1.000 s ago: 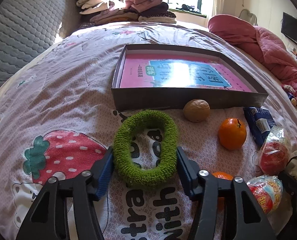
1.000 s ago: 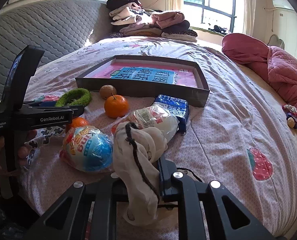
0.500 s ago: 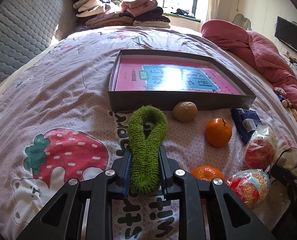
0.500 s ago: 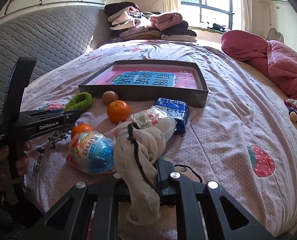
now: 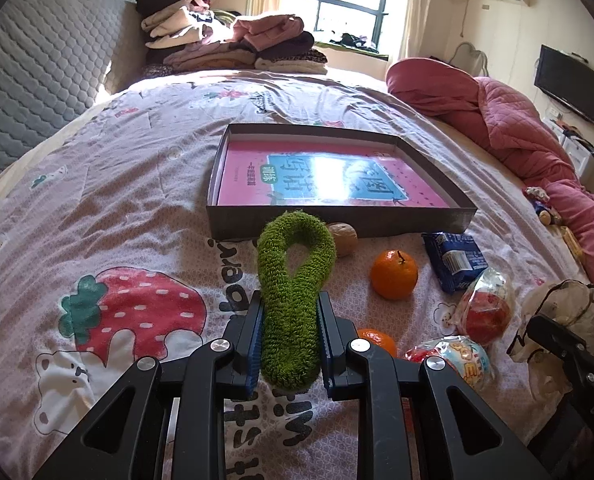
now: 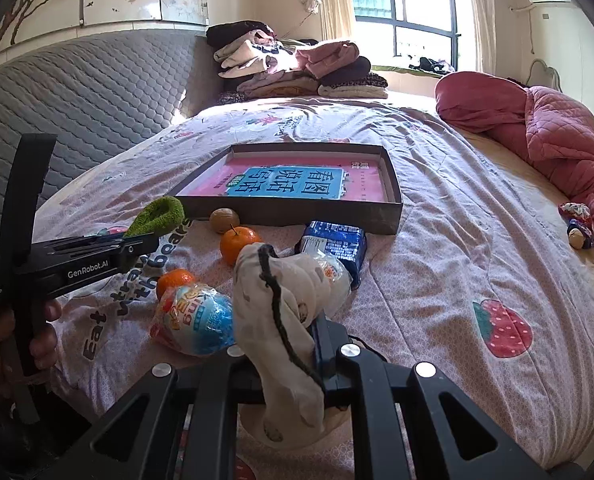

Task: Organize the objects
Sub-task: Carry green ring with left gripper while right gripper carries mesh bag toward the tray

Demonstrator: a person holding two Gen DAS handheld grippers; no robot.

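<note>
My left gripper (image 5: 289,334) is shut on a fuzzy green loop (image 5: 293,288), squeezed flat between the blue pads and lifted off the bedsheet. The loop (image 6: 157,216) also shows in the right wrist view. My right gripper (image 6: 287,354) is shut on a cream drawstring pouch (image 6: 285,312) with a black cord, raised above the bed. A shallow grey box (image 5: 233,222) holding a pink book lies ahead. In front of it lie a walnut (image 5: 345,237), a mandarin (image 5: 394,275) and a blue packet (image 5: 455,260).
A second mandarin (image 5: 379,340), a wrapped red fruit (image 5: 485,312) and a colourful wrapped egg toy (image 6: 197,320) lie nearby. Folded clothes (image 5: 233,44) are stacked at the bed's far end. A pink quilt (image 5: 517,128) lies along the right. A hand (image 6: 1,340) grips the left tool's handle.
The left jaws closed on the green loop, pinching it flat, and lifted it from the sheet. The right gripper rose a little with the pouch.
</note>
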